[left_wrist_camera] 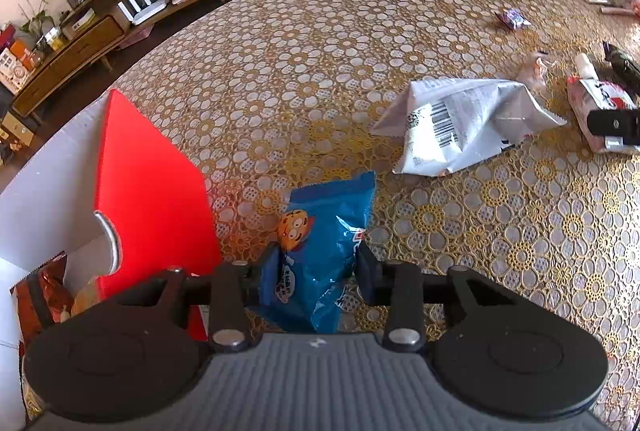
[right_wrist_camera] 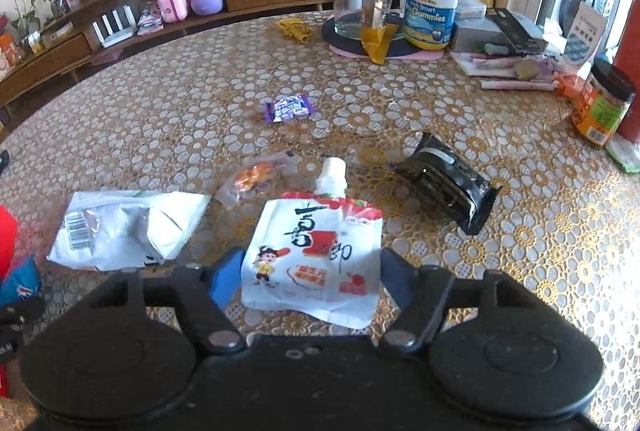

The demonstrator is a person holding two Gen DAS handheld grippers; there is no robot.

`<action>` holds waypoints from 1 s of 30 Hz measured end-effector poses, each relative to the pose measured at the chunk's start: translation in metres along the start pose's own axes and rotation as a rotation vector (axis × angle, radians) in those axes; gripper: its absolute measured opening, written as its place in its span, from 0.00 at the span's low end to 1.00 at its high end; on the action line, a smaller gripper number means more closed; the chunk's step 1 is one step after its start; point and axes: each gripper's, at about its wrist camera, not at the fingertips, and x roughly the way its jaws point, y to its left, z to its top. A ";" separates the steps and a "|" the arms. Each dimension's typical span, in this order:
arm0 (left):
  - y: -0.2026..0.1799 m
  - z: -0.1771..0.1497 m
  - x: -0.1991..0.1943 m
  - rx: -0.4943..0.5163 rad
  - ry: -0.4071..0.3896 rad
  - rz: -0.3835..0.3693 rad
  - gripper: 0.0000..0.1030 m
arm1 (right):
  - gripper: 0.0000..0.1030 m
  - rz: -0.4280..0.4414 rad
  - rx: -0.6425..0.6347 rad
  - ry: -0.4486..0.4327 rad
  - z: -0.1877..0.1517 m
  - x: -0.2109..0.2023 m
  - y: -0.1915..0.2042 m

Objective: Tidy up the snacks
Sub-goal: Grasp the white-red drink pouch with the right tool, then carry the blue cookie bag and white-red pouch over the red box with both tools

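Observation:
A blue snack bag (left_wrist_camera: 320,251) with a cartoon tiger lies on the lace-covered table (left_wrist_camera: 300,51), and my left gripper (left_wrist_camera: 314,267) is shut on it, both pads pinching its crumpled sides. Just left of it stands a red and white box (left_wrist_camera: 152,191) with an orange-brown snack bag (left_wrist_camera: 40,295) inside. My right gripper (right_wrist_camera: 310,279) is shut on a white spouted pouch (right_wrist_camera: 316,247) with red print, which lies flat with a pad against each side edge. In the left wrist view the right gripper (left_wrist_camera: 612,127) shows at the right edge on that pouch (left_wrist_camera: 592,103).
A silver-white opened bag (right_wrist_camera: 124,231) lies between the two grippers. Beyond it lie a clear packet of orange snack (right_wrist_camera: 256,179), a purple candy (right_wrist_camera: 287,107) and a black packet (right_wrist_camera: 444,187). A glass (right_wrist_camera: 354,7), a gummies jar (right_wrist_camera: 432,7) and an orange-labelled jar (right_wrist_camera: 604,107) crowd the far edge.

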 end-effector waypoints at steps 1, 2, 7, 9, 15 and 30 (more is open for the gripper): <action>0.002 0.000 -0.001 -0.007 -0.003 -0.001 0.32 | 0.68 0.002 0.001 -0.001 0.000 0.000 -0.001; 0.003 0.000 -0.001 -0.014 -0.004 -0.009 0.32 | 0.67 0.005 0.004 -0.003 -0.001 -0.002 -0.002; 0.005 -0.003 -0.007 -0.053 -0.002 -0.058 0.30 | 0.66 0.012 0.009 -0.009 -0.007 -0.011 -0.004; 0.003 -0.006 -0.010 -0.050 0.003 -0.065 0.30 | 0.66 0.019 0.002 0.000 -0.012 -0.016 -0.004; 0.002 -0.017 -0.024 -0.077 0.000 -0.091 0.30 | 0.66 0.066 0.010 0.003 -0.033 -0.040 -0.009; -0.006 -0.059 -0.089 -0.128 -0.044 -0.158 0.30 | 0.66 0.134 -0.049 -0.046 -0.076 -0.120 0.006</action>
